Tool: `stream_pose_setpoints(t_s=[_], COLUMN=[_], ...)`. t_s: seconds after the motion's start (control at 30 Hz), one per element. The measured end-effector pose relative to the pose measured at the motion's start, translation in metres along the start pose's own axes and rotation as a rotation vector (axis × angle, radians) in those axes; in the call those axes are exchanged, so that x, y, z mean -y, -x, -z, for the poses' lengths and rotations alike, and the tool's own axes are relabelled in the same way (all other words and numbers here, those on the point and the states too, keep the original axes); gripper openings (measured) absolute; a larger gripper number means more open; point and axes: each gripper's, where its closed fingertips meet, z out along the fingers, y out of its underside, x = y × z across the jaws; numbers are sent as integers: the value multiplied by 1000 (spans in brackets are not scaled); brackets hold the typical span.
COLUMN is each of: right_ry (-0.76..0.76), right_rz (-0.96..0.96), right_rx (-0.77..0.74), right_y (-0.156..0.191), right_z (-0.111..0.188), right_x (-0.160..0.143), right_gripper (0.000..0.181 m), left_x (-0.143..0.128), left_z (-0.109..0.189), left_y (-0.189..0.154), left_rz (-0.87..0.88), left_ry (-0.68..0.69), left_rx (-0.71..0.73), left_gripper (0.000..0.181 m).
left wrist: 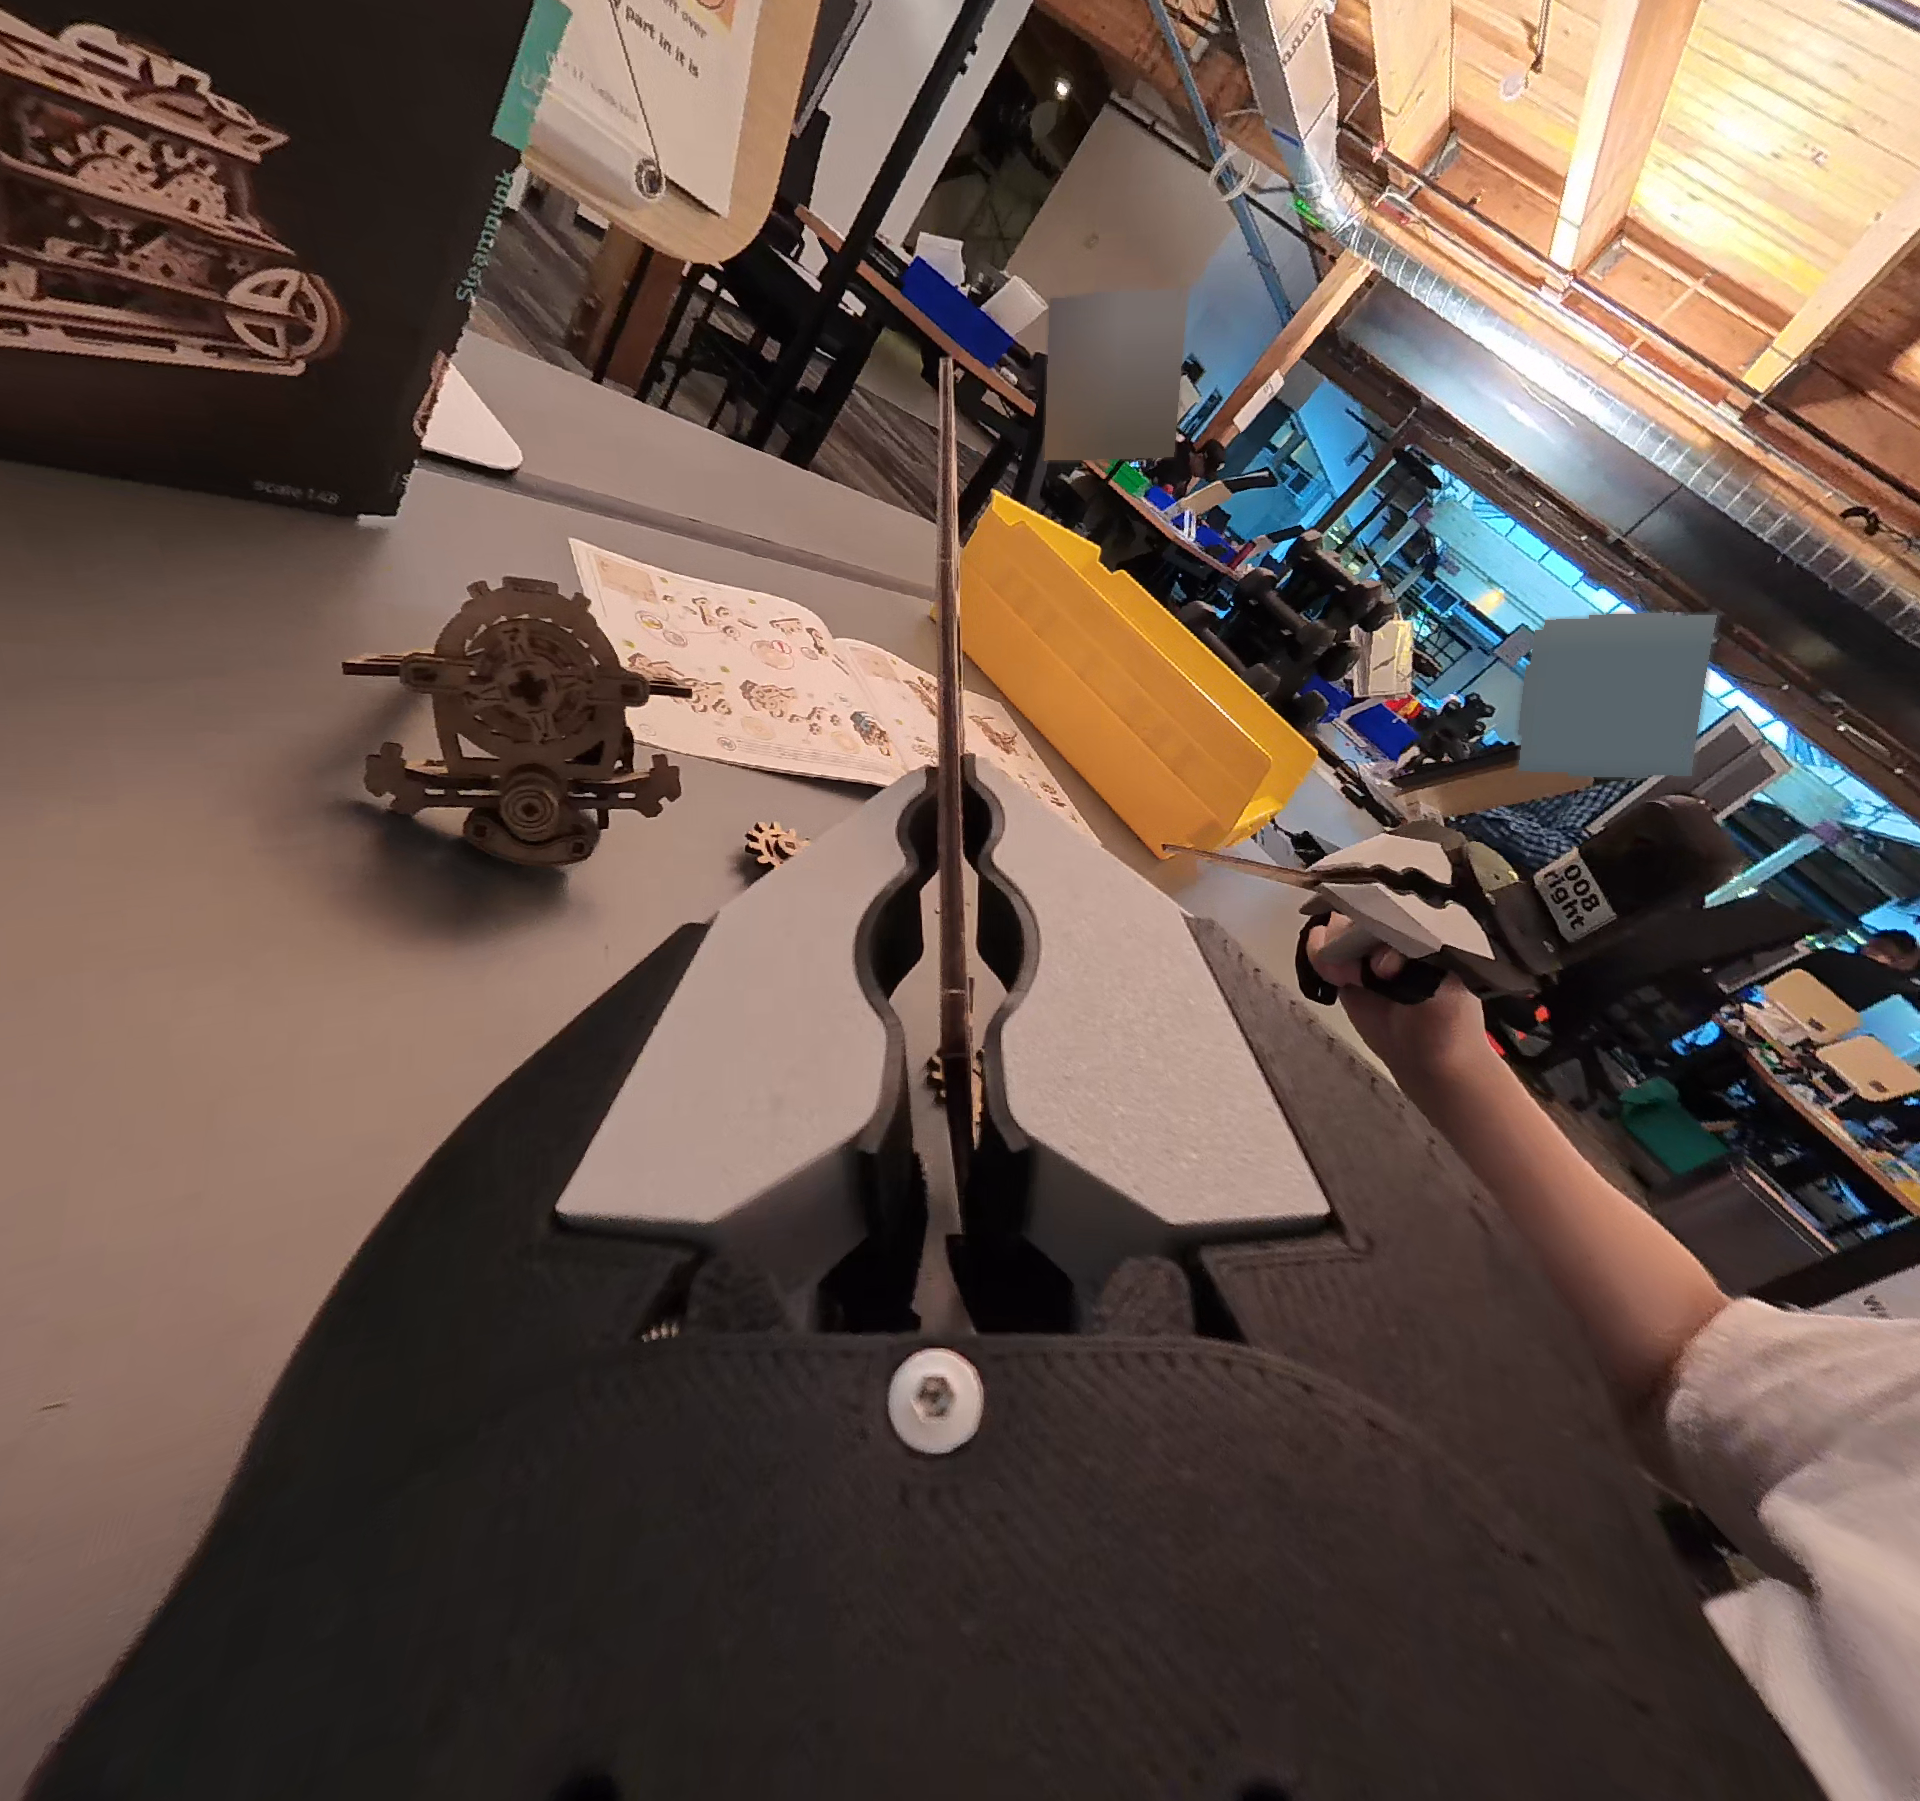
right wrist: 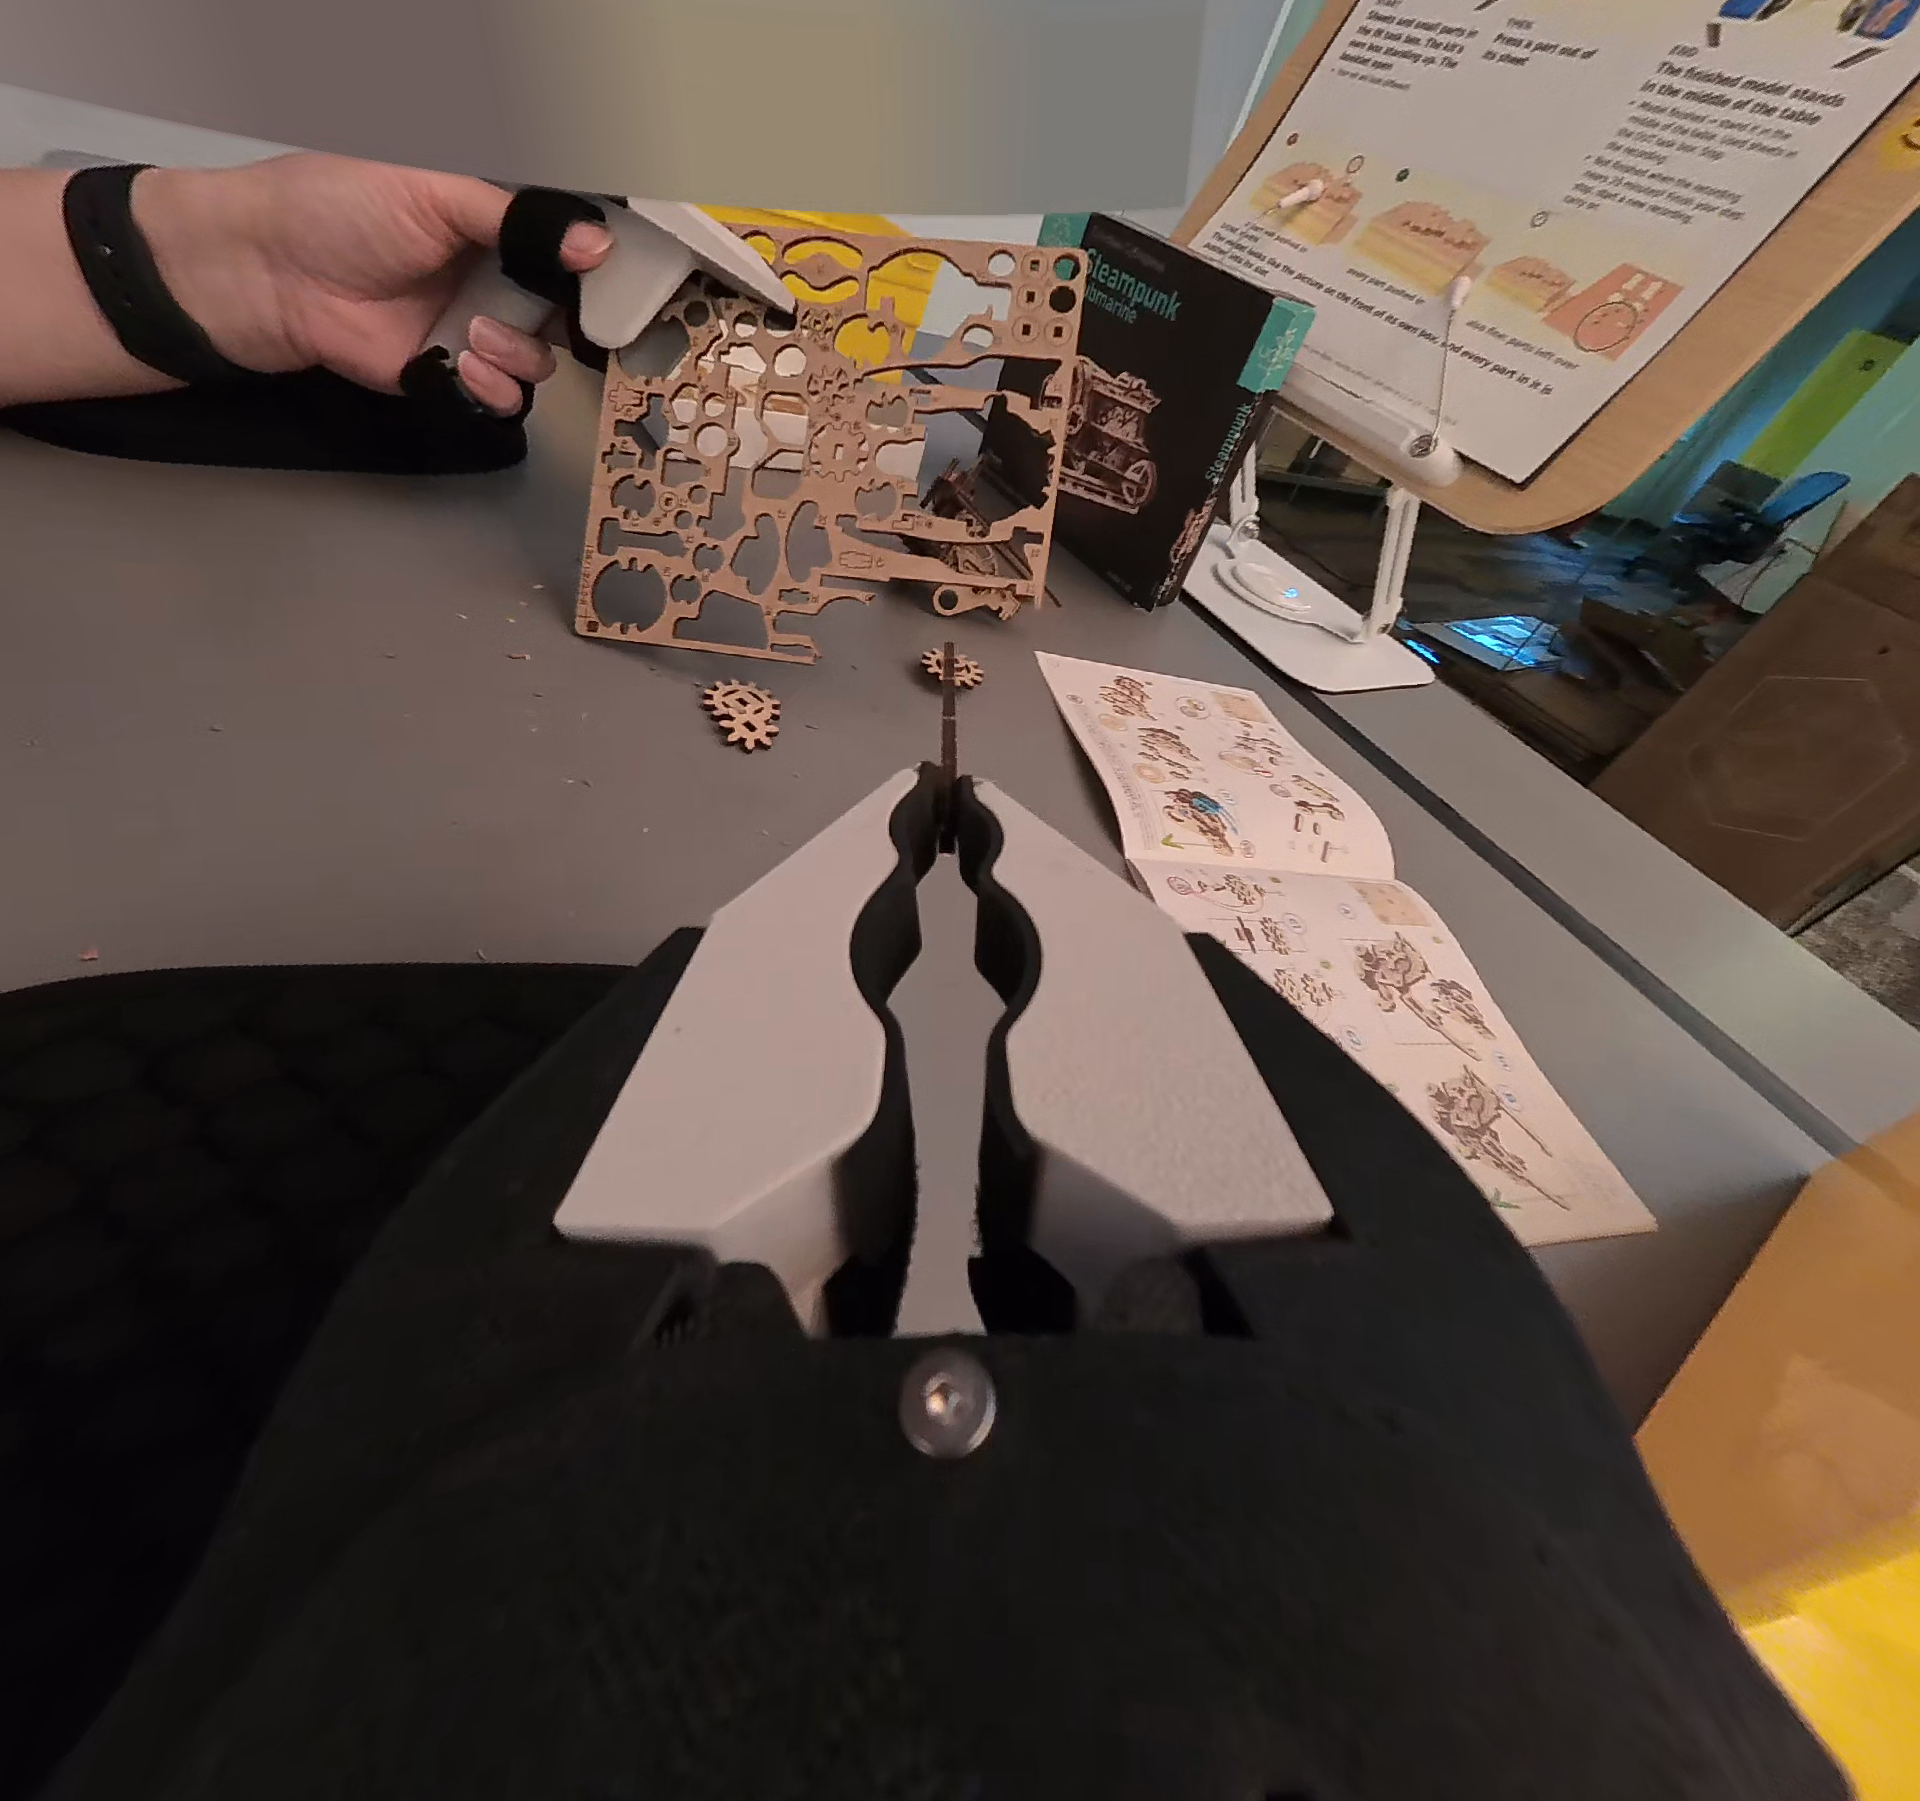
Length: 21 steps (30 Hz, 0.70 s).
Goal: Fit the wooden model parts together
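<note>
My left gripper (left wrist: 948,775) is shut on a flat wooden parts sheet (left wrist: 945,556), which I see edge-on and held upright. In the right wrist view this sheet (right wrist: 727,463) shows full of cut-outs, with the left gripper (right wrist: 774,297) clamped on its top edge. My right gripper (right wrist: 945,787) is shut on a small thin wooden part (right wrist: 947,738) that sticks forward above the table. It shows in the left wrist view (left wrist: 1325,875) too, with that part (left wrist: 1231,862) pointing left. The partly built wooden model (left wrist: 520,723) stands on the grey table (left wrist: 208,920); the sheet partly hides it (right wrist: 971,515).
Two loose wooden gears (right wrist: 740,712) (right wrist: 952,668) lie in front of the sheet. An open instruction booklet (right wrist: 1299,920) lies to the right. The dark kit box (right wrist: 1164,401) and a poster board on a white stand (right wrist: 1558,141) are behind. A yellow bin (left wrist: 1112,691) sits at the table edge. Left tips to right tips: about 25 cm.
</note>
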Motion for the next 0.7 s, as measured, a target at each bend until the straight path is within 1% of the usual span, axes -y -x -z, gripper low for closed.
stream_pose_setpoints(t_s=[0.1,0.2,0.27,0.33,0.4,0.53,0.7], right_ry=[5,-6,-6,-28,-76,-83,19], right_rz=[-14,-66,-67,-79,-106,-122,-154], right_rx=[-6,-17,-19,-14,18,69,130], right_y=[-1,-2,-1,2,10,30,49], right_z=[-1,-3,-5,-7,-12,-33,-67], right_x=[-4,-5,-3,6,23,46,43], right_gripper=[0,0,0,0,0,0,0], left_x=[-2,0,2,2,1,-1,-3], left_z=[2,6,8,10,13,20,27], left_y=[5,5,3,1,0,-3,-8], left_rz=[-3,15,11,9,16,36,53], left_ry=[-6,-24,-34,-46,-61,-92,-124], left_rx=[30,26,23,24,21,14,-10], left_gripper=[0,0,0,0,0,0,0])
